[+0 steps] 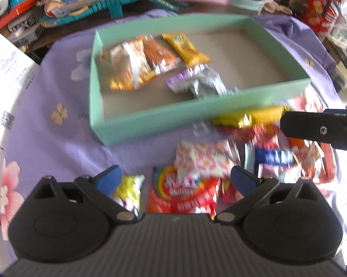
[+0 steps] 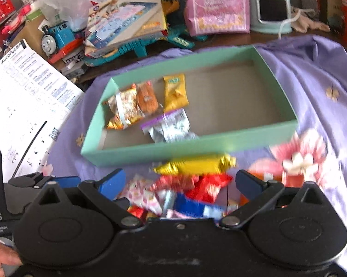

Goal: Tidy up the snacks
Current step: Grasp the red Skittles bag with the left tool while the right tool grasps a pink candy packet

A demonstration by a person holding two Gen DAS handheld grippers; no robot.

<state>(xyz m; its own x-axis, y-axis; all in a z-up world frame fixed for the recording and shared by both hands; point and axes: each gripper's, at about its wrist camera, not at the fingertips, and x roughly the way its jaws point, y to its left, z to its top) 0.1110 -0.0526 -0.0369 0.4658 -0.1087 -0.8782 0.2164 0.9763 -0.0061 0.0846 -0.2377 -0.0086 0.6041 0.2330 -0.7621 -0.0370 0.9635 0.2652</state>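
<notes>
A shallow mint green box [image 1: 150, 120] [image 2: 196, 144] sits on a purple flowered cloth. It holds several snack packets: an orange-and-silver one [image 1: 127, 67] [image 2: 124, 108], an orange one [image 1: 158, 55], a yellow one [image 1: 185, 49] [image 2: 175, 92] and a purple-and-silver one [image 1: 196, 80] [image 2: 169, 125]. A pile of loose snacks lies in front of the box, with a gold packet [image 1: 249, 116] [image 2: 194, 166], a red packet [image 2: 205, 188] and a pink patterned packet [image 1: 203, 159]. My left gripper [image 1: 174, 180] is open above the pile's left part. My right gripper [image 2: 180, 184] is open above the pile.
Behind the box lie a blue toy train [image 2: 55, 37], toy boxes [image 2: 125, 23], a pink bag [image 2: 217, 4] and a mint toy appliance [image 2: 272, 9]. A printed white sheet [image 2: 23, 97] lies at the left. The right gripper's body [image 1: 321, 129] shows at the right of the left wrist view.
</notes>
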